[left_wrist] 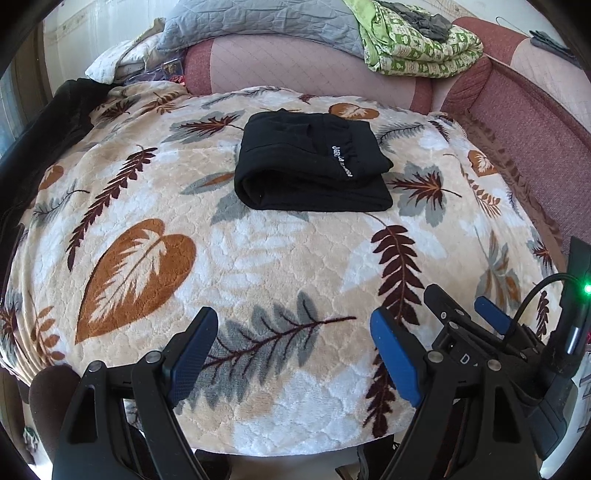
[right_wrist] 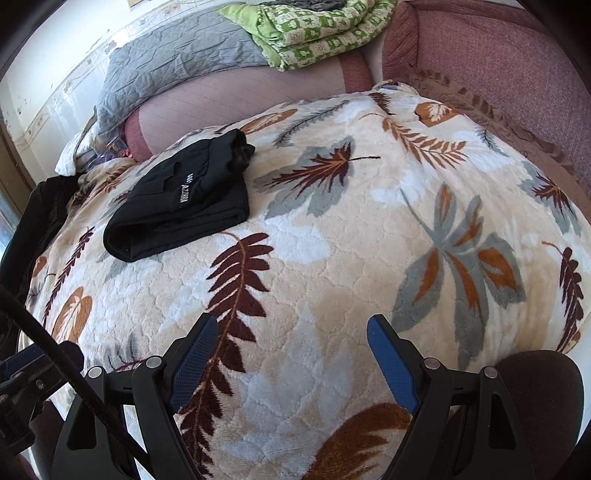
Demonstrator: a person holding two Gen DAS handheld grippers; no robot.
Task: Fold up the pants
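The pants (left_wrist: 310,166) are black and lie folded into a compact rectangular bundle on the leaf-patterned blanket (left_wrist: 258,266). The rounded fold edge faces the near side; a line of white lettering runs across the top layer. In the left wrist view the bundle sits in the far centre of the blanket. In the right wrist view the pants (right_wrist: 184,199) appear at the far left, with the waistband end toward the far side.

The blanket is cream with brown, rust and grey leaf prints and covers a raised, padded area. Nothing else rests on the pants.

The left gripper (left_wrist: 293,354) is at the near edge of the blanket, well apart from the pants. Its two blue-padded fingers stand wide apart with only blanket between them. The right gripper (right_wrist: 291,360) is likewise at the near edge, fingers spread, holding nothing. In the left wrist view the right gripper (left_wrist: 461,314) shows at the near right, just beside the left one, with a green indicator light (left_wrist: 586,288) lit on its body.

Beyond the blanket, a pink and maroon sofa back (left_wrist: 295,66) runs across the far side. A grey quilted cover (left_wrist: 258,22) and a folded green patterned quilt (left_wrist: 417,40) lie on top of it. A dark garment (left_wrist: 44,122) lies at the far left edge.
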